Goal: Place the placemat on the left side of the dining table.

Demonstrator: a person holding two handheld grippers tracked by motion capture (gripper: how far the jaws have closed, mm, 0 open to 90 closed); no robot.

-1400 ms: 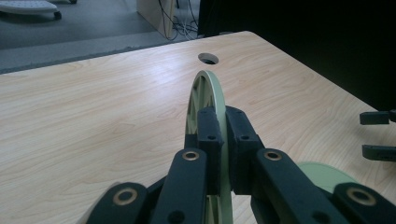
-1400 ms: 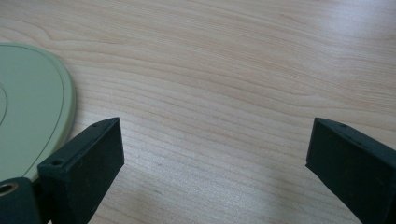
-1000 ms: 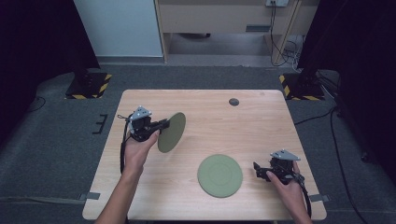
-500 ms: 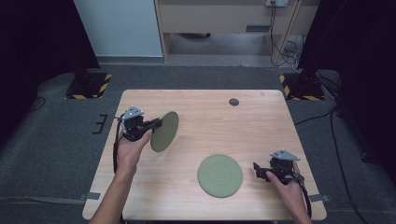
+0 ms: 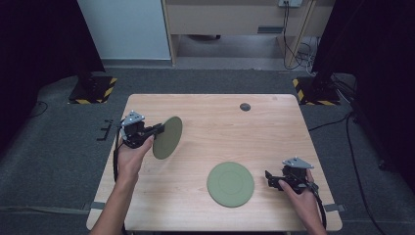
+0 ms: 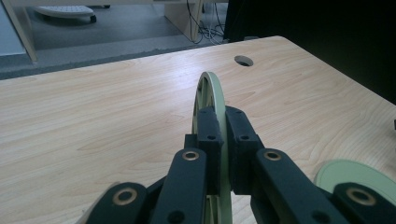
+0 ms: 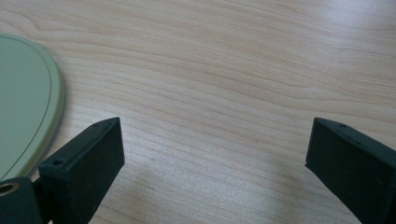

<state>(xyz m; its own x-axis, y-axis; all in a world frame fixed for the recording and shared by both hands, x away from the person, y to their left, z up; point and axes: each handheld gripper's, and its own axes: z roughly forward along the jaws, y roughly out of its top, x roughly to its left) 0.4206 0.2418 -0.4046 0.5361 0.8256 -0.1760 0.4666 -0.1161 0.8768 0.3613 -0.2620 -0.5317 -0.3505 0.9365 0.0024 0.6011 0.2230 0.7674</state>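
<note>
My left gripper [image 6: 218, 140] clamps a green plate [image 5: 167, 137] on edge, rim toward the table hole [image 6: 243, 60]; my right gripper [image 7: 212, 154] gapes beside the flat plate [image 7: 23, 102].

— What is the table [image 5: 210, 132] looking like?
— Light wood, showing a fine grain and giving off a soft sheen.
— And the two plates?
— The held plate [image 5: 167, 137] and the lying plate [image 5: 230, 184] are looking like smooth, matt green plastic.
— The left hand-held gripper [image 6: 223, 140]?
— Its jaws are showing matt black plastic with brass-coloured rivets. The floor [image 5: 58, 147] is looking like rough grey carpet.
</note>
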